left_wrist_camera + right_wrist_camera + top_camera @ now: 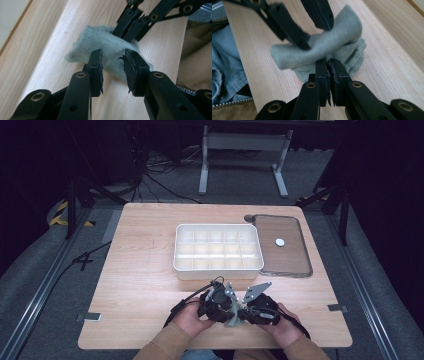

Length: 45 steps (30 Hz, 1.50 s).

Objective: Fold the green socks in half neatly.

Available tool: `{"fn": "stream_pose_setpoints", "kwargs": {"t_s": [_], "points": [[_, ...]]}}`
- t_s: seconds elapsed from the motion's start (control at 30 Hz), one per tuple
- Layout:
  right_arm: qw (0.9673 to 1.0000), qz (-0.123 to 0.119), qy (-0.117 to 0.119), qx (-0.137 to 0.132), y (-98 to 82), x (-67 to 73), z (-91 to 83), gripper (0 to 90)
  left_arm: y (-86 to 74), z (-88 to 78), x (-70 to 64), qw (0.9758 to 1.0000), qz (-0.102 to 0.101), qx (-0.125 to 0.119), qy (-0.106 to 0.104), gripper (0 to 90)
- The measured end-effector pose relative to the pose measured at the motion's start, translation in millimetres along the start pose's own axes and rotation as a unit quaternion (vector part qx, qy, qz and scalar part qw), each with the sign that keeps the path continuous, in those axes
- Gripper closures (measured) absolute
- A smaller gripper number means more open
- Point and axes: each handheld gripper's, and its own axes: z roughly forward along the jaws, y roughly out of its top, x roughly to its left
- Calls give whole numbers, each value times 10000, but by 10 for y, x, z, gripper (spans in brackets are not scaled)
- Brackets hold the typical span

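A small grey-green cloth [234,319] lies bunched on the wooden table [145,285] near its front edge, between my two hands. In the left gripper view my left gripper [113,62] stands open, its pads apart on either side of the cloth's [100,42] near end without pressing it. The right gripper [127,37] reaches in from the far side and pinches the cloth there. In the right gripper view my right gripper [328,63] is shut on a fold of the cloth [347,52], and the left gripper's [316,36] two jaws straddle the raised part beyond.
A white tray with several compartments [218,270] sits mid-table just beyond my hands. To its right lies a clear flat lid [295,270] with a small white disc [280,242] on it. The table's front edge is right behind the grippers.
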Motion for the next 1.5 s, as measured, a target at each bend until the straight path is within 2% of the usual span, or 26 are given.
{"fn": "stream_pose_setpoints", "kwargs": {"t_s": [0.03,0.23,0.3,0.4,0.53,0.57,0.63,0.73,0.8,0.97,1.1,1.23,1.37,1.43,1.5], "points": [[10000,24,18,-1,-2,-8,6,857,-2,18,-9,10000,61,-41,16,678],[9998,121,138,-41,-34,-68,16,860,21,72,-48,9998,114,-174,10,666],[9998,135,136,-44,-48,-80,17,860,26,98,-48,9996,228,-180,25,663],[9998,164,117,-57,-61,-79,16,855,9,111,-20,9996,152,-246,-78,662],[9998,170,11,95,-55,-84,-54,800,27,121,-37,9995,240,-217,-12,663],[9997,227,12,105,-59,-91,-85,793,33,120,-46,9996,188,-197,12,662],[9993,353,-34,-79,-80,-129,-192,768,34,117,-40,9997,158,-184,-9,662],[9977,565,-185,-340,-97,-161,-289,683,36,122,-31,9996,179,-218,-17,659],[9961,647,-321,-501,-98,-153,-313,624,42,116,-44,9997,163,-168,17,658],[9931,698,-385,-863,-73,-112,-289,555,52,124,-53,9998,85,-173,2,654],[9918,893,-404,-822,-62,-113,-201,535,54,122,-65,9998,108,-156,-1,649],[9914,1040,-293,-738,-68,-123,-123,528,54,122,-71,9999,74,-149,21,644],[9923,1044,-306,-592,-69,-142,-99,542,43,94,-74,9999,85,-141,10,602],[9931,1025,-324,-478,-73,-155,-73,543,25,69,-73,9999,8,-151,0,576],[9941,970,-281,-405,-66,-167,-68,544,13,45,-75,10000,32,-43,41,552]]}}
